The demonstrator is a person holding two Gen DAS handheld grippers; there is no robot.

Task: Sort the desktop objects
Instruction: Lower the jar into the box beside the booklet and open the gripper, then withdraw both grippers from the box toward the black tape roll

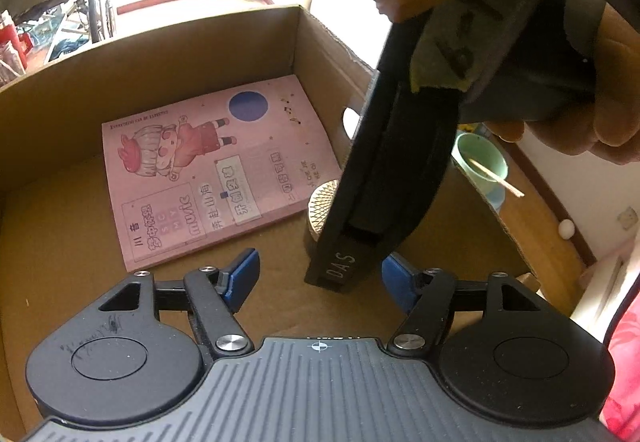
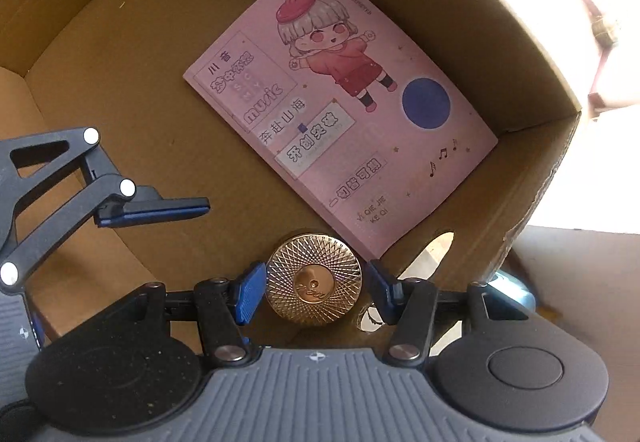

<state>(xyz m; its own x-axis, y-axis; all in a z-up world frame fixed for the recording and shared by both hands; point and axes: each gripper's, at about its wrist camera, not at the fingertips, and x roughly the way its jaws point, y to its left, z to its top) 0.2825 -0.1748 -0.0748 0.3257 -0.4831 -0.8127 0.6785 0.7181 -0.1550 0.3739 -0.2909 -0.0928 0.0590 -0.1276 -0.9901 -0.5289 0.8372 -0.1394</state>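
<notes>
1. Cardboard box (image 2: 120, 41) fills both views; its brown floor and walls enclose the work area, with an oval handle cutout in the wall on either side.
2. Pink notebook (image 2: 340, 109) with a cartoon figure and a blue disc on its cover lies flat on the box floor, close to one corner.
3. Round gold tin (image 2: 314, 278), its lid engraved with a fine radial pattern, stands on the box floor just beside the notebook's near edge.
4. Your right gripper (image 2: 316, 288) points down into the box and brackets the tin. The left blue pad sits against the tin's rim; a narrow gap shows at the right pad, so you cannot tell whether the tin is pinched.
5. Your left gripper (image 1: 320, 282) hangs over the box floor with its blue pads spread apart and nothing between them.
6. From the left wrist view, the right gripper's black body crosses the frame, held by your hand (image 1: 600, 109), and hides most of the tin.
7. Outside the box, beyond its wall, a green cup (image 1: 482, 161) holds a thin stick.
</notes>
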